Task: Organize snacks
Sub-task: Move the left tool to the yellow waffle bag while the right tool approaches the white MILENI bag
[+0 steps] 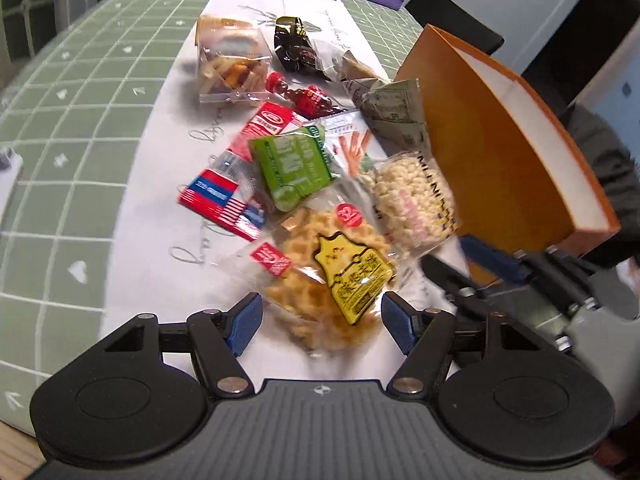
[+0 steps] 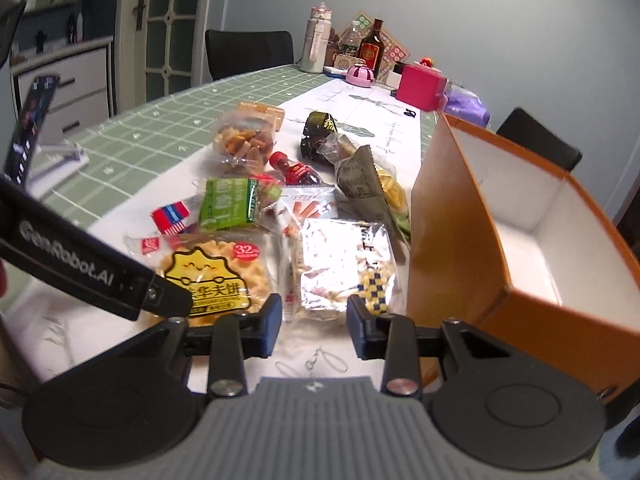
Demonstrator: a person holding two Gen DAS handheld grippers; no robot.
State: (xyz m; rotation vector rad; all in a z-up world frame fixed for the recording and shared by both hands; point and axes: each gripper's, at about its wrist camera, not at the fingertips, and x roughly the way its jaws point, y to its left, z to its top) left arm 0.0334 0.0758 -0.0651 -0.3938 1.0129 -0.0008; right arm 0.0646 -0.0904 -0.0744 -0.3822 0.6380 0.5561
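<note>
The left tool (image 1: 321, 322), jaws spread and released, straddles the clear-wrapped waffle packet with the yellow label (image 1: 332, 276) at its twelve o'clock on the white-clothed worktop (image 1: 152, 216). The right tool (image 2: 313, 322), also spread and holding nothing, faces the silvery rice-cracker packet (image 2: 340, 266); the empty orange cardboard box (image 2: 452, 216) stands at two o'clock.
</note>
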